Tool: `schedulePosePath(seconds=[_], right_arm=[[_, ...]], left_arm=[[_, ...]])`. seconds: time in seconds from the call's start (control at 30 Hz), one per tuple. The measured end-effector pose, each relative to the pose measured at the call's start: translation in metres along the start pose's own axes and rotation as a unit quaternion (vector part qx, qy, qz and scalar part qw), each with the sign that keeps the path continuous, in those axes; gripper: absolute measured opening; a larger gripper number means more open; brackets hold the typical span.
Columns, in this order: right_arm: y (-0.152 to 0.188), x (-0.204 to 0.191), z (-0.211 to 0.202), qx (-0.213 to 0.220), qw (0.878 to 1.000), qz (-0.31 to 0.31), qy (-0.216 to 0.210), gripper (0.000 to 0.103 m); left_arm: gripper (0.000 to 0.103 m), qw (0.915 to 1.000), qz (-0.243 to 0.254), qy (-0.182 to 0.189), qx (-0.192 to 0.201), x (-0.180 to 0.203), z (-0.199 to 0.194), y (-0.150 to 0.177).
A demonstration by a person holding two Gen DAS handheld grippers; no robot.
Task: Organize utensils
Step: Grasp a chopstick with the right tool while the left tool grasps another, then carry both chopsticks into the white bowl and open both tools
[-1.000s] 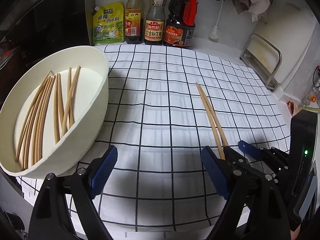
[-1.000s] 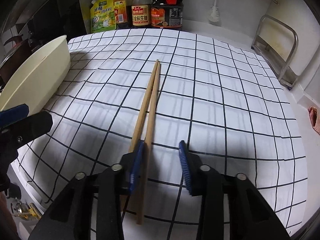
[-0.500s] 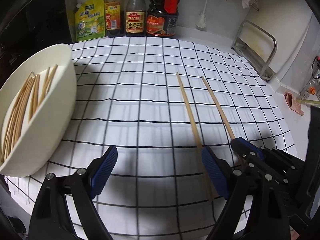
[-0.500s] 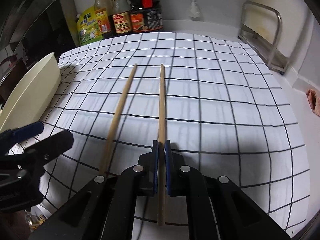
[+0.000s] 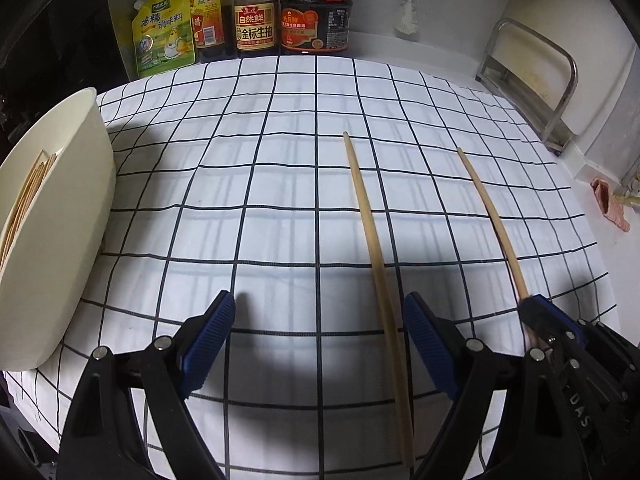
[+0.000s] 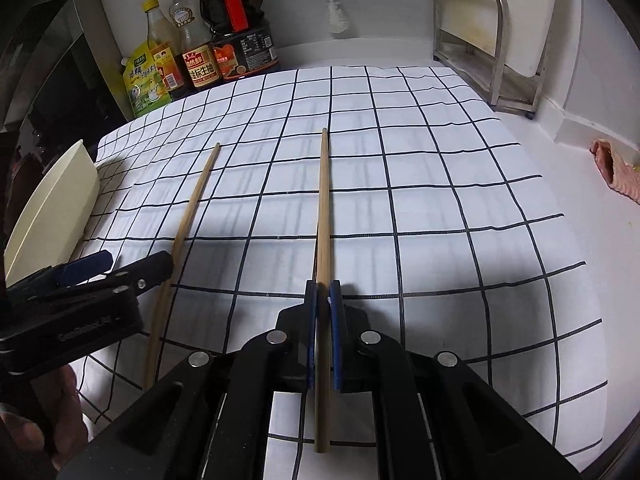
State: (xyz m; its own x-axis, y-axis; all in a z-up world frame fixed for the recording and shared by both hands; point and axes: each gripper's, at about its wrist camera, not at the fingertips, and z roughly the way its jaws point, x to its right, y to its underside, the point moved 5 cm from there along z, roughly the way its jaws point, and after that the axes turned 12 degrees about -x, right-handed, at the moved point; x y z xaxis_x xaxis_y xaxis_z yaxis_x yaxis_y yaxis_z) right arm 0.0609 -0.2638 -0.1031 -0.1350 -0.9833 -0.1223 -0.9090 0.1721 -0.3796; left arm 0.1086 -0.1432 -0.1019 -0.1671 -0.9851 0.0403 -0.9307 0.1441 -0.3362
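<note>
My right gripper (image 6: 323, 308) is shut on a wooden chopstick (image 6: 323, 208) and holds it over the checked cloth; it also shows in the left wrist view (image 5: 490, 216). A second chopstick (image 5: 374, 248) lies on the cloth between the blue pads of my open left gripper (image 5: 318, 336), close to the right pad. It also shows in the right wrist view (image 6: 188, 224). A cream bowl (image 5: 60, 248) at the left holds several more chopsticks (image 5: 28, 196).
Sauce bottles (image 5: 256, 16) and a yellow seasoning pouch (image 5: 164, 32) stand along the back wall. A metal rack (image 5: 532, 76) is at the back right. A pink rag (image 5: 610, 204) lies on the counter to the right of the checked cloth (image 5: 280, 184).
My right gripper closed on one chopstick and carried it to the right, away from the other. My left gripper moved so its open jaws stand around the chopstick left on the cloth.
</note>
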Motion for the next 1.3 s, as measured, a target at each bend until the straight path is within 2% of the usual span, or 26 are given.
schedulePosePath(seconds=[0.17,0.2,0.27,0.3,0.33,0.5,0.57,0.63,0.67,0.73,0.77,0.8,0.83,0.87,1.13,1.3], right_arm=[[-0.002,0.001,0.001,-0.001,1.000,-0.003,0.010,0.010],[-0.003,-0.001,0.001,-0.001,1.000,-0.009,0.012,0.015],[-0.004,-0.005,0.001,-0.001,1.000,-0.018,0.018,0.032],[-0.005,-0.006,0.001,0.003,0.999,-0.020,0.031,0.047],[-0.005,-0.006,0.002,0.003,0.999,-0.021,0.037,0.047],[-0.008,-0.003,0.005,0.005,0.999,-0.026,0.047,0.047],[-0.008,-0.003,0.006,0.008,0.998,-0.025,0.053,0.044],[-0.008,-0.002,0.006,0.011,0.998,-0.025,0.061,0.033],[-0.008,-0.003,0.006,0.013,0.998,-0.027,0.061,0.032],[-0.007,-0.006,0.006,0.017,0.997,-0.033,0.063,0.025],[-0.007,-0.007,0.006,0.018,0.997,-0.036,0.062,0.021],[-0.007,-0.008,0.005,0.017,0.997,-0.038,0.063,0.010],[-0.007,-0.008,0.005,0.017,0.997,-0.036,0.062,0.006],[-0.006,-0.008,0.005,0.017,0.998,-0.032,0.059,0.006],[-0.005,-0.006,-0.002,0.015,1.000,-0.001,0.011,0.006],[-0.005,-0.022,-0.021,0.028,1.000,0.001,-0.010,0.006]], left_arm=[[0.084,0.9999,0.002,-0.014,0.002,0.002,0.004,-0.001],[0.084,0.9998,0.002,-0.017,0.002,0.001,0.005,-0.002],[0.086,0.9998,0.000,-0.021,0.005,0.002,0.005,-0.002],[0.090,0.9998,-0.001,-0.021,0.004,0.003,0.006,-0.002],[0.090,0.9997,0.001,-0.023,0.003,0.004,0.006,-0.002],[0.090,0.9993,0.012,-0.033,0.009,0.007,0.006,-0.002],[0.084,0.9995,0.016,-0.027,0.012,0.008,0.005,-0.002],[0.069,0.9992,0.027,-0.023,0.016,0.012,0.003,-0.001],[0.065,0.9991,0.033,-0.021,0.018,0.015,0.002,-0.001],[0.049,0.9989,0.042,-0.013,0.019,0.022,0.000,0.001],[0.044,0.9987,0.045,-0.011,0.020,0.024,-0.001,0.001],[0.031,0.9985,0.049,-0.011,0.021,0.026,-0.001,0.002],[0.016,0.9984,0.052,-0.013,0.021,0.028,-0.002,0.003],[0.008,0.9983,0.054,-0.006,0.019,0.029,-0.002,0.003],[0.007,0.9988,0.042,0.024,0.011,0.018,-0.007,0.008],[0.007,0.9982,0.032,0.045,0.024,0.002,-0.028,0.011]])
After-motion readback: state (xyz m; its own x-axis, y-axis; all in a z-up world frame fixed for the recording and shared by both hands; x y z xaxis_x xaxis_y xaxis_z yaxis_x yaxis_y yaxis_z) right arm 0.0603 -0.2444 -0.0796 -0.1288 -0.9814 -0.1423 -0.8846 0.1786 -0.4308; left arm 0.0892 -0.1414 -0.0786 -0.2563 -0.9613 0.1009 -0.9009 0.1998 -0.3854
